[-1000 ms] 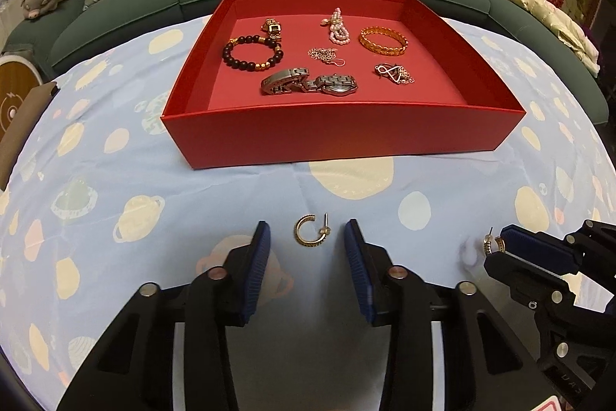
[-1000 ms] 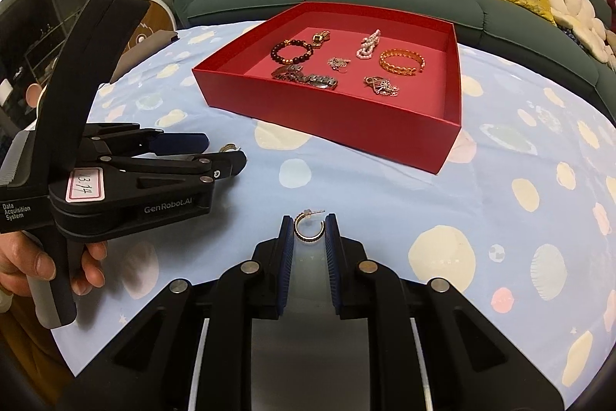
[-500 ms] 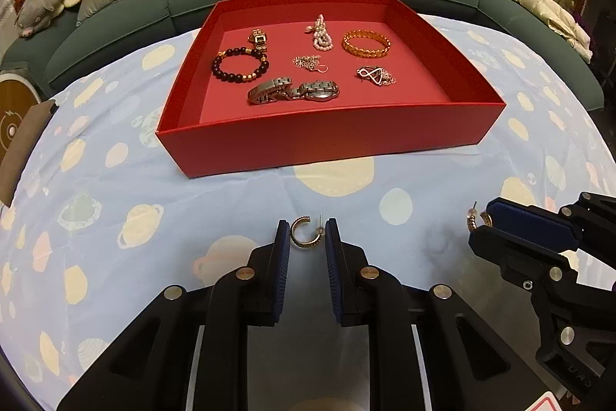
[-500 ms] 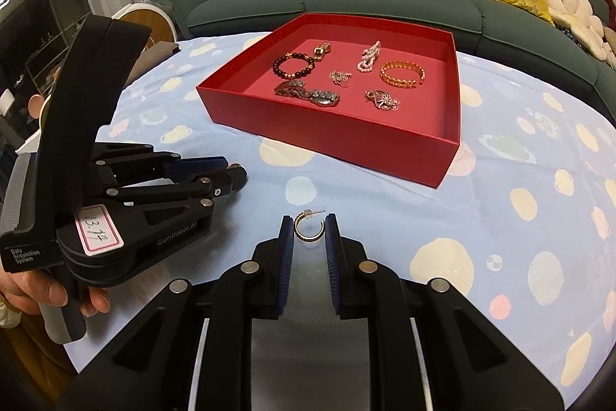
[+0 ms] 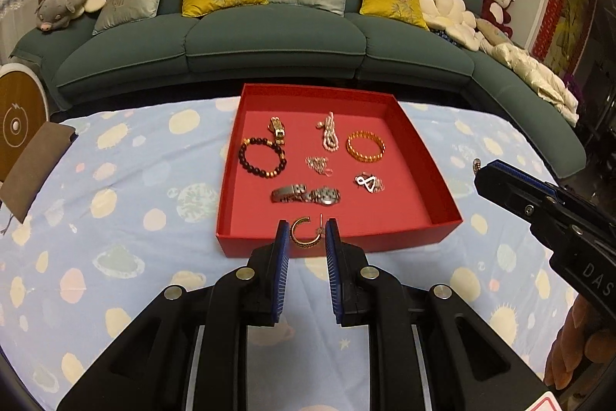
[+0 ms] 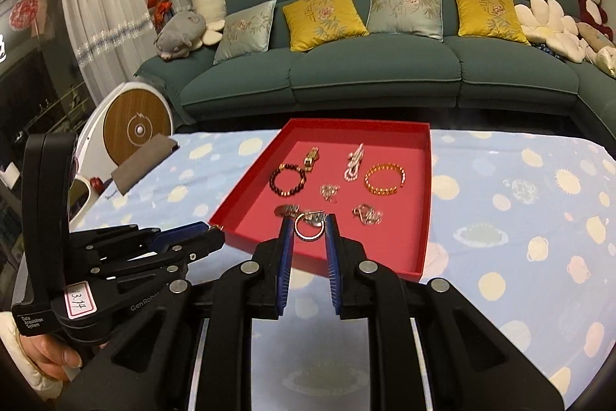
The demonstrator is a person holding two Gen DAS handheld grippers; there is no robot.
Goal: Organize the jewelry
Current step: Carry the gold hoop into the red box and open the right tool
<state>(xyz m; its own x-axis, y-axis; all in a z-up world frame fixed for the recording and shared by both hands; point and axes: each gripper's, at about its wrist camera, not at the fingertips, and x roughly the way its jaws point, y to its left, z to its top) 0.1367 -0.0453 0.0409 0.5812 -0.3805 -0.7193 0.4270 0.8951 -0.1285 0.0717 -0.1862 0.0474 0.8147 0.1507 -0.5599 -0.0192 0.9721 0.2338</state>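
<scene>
Hoop earrings are held in both grippers, one apiece. In the left wrist view a gold hoop earring (image 5: 306, 233) is clamped between the blue pads of the left gripper (image 5: 307, 237), raised off the blue spotted tablecloth (image 5: 127, 203) and seen against the near wall of the red tray (image 5: 331, 243). In the right wrist view a second hoop earring (image 6: 308, 227) is pinched in the right gripper (image 6: 308, 232), likewise lifted before the tray. Both grippers are angled downward toward the tray. Inside the tray are laid a beaded bracelet (image 5: 263, 156), a gold bangle (image 5: 365, 146) and a silver watch (image 5: 306, 194). Fingers (image 6: 57, 359) are seen wrapped under the left gripper's handle.
</scene>
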